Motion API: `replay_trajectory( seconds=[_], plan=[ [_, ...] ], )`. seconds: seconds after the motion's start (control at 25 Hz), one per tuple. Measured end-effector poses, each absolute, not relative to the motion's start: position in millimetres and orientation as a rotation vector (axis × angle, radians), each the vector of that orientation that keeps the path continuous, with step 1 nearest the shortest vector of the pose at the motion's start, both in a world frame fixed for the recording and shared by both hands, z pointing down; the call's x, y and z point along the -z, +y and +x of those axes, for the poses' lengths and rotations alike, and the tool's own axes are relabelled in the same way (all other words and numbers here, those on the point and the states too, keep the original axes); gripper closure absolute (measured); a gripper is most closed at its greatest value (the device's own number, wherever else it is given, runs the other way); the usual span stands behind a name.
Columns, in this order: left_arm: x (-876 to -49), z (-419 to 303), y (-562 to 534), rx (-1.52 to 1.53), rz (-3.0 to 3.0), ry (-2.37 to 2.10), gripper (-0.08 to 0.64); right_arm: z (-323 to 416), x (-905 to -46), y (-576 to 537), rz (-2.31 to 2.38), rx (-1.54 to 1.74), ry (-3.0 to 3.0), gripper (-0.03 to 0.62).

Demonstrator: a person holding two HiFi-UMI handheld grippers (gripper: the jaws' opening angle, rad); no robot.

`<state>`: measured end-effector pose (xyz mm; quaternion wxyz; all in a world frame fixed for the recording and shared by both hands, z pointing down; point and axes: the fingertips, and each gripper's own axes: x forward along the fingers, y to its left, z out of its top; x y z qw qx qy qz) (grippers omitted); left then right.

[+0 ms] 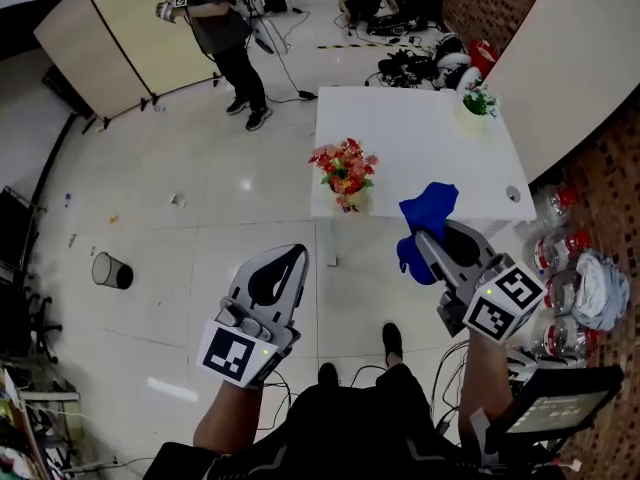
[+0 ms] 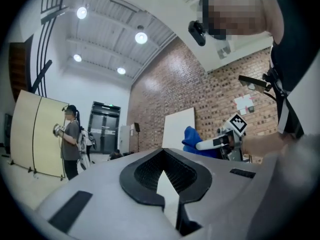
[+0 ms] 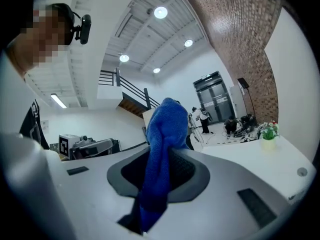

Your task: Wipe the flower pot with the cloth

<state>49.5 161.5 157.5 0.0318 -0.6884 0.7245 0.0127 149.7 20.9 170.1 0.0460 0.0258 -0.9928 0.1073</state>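
A flower pot (image 1: pixel 348 201) with red and orange flowers (image 1: pixel 344 166) stands at the near left edge of the white table (image 1: pixel 420 138). My right gripper (image 1: pixel 426 239) is shut on a blue cloth (image 1: pixel 427 216), held in the air just before the table's near edge, right of the pot. In the right gripper view the blue cloth (image 3: pixel 161 149) hangs bunched between the jaws and hides the pot. My left gripper (image 1: pixel 293 254) is shut and empty, below and left of the pot over the floor. In the left gripper view the jaws meet with nothing between them.
A small green plant (image 1: pixel 478 102) in a pale pot stands at the table's far right corner. A person (image 1: pixel 225 28) stands far left by a folding screen (image 1: pixel 120 28); another crouches near cables (image 1: pixel 410 64). A bin (image 1: pixel 110 270) lies on the floor; jars (image 1: pixel 570 258) line the right wall.
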Motion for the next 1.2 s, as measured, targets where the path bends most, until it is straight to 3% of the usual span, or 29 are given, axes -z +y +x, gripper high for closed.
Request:
replay_trajectory(
  seconds=[0.4, 0.8, 1.2],
  plan=[
    [-157.1, 93.0, 233.8, -0.165, -2.174, 2.251, 0.557, 207.7, -168.0, 106.8, 0.15, -0.29, -3.02, 0.517],
    [-151.9, 198.9, 250.2, -0.159, -2.107, 2.323, 0.557, 318.0, -158.2, 139.2, 0.087, -0.236, -3.063, 0.517],
    [-140.8, 245.8, 294.0, -0.152, -2.057, 2.36, 0.557, 365.6, -161.9, 166.9, 0.17, -0.146, -3.069, 0.517]
  ],
)
